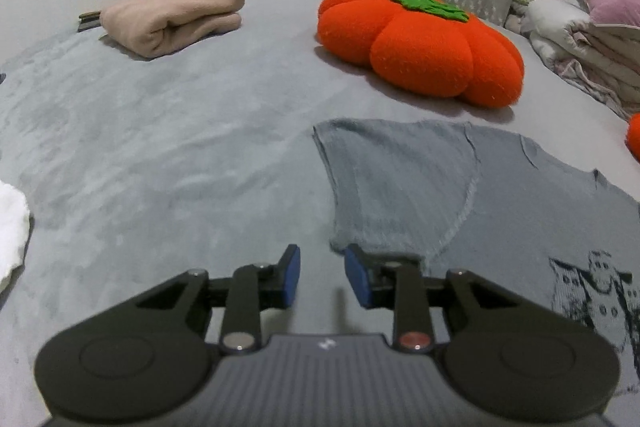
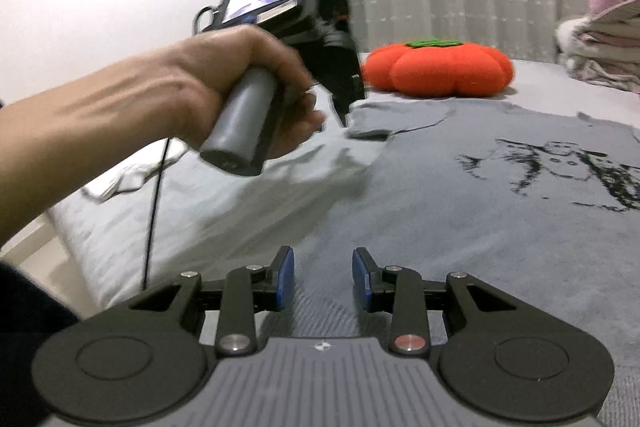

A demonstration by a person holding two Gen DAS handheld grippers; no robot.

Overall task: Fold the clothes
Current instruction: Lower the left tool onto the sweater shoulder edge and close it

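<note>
While both tools, left [image 1: 322, 275] and right [image 2: 323, 279], gape empty, pumpkin cushion [image 1: 420, 43] crowds grey shirt [image 1: 500, 195].

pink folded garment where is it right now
In the left wrist view the pink folded garment lies at the far left of the grey bed, left of the orange pumpkin cushion.

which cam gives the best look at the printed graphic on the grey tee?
Right wrist view: the printed graphic lies across the flat grey tee, mostly in frame, cut only at the right edge. The left wrist view catches just a slice of it at the lower right edge, distorted.
</note>
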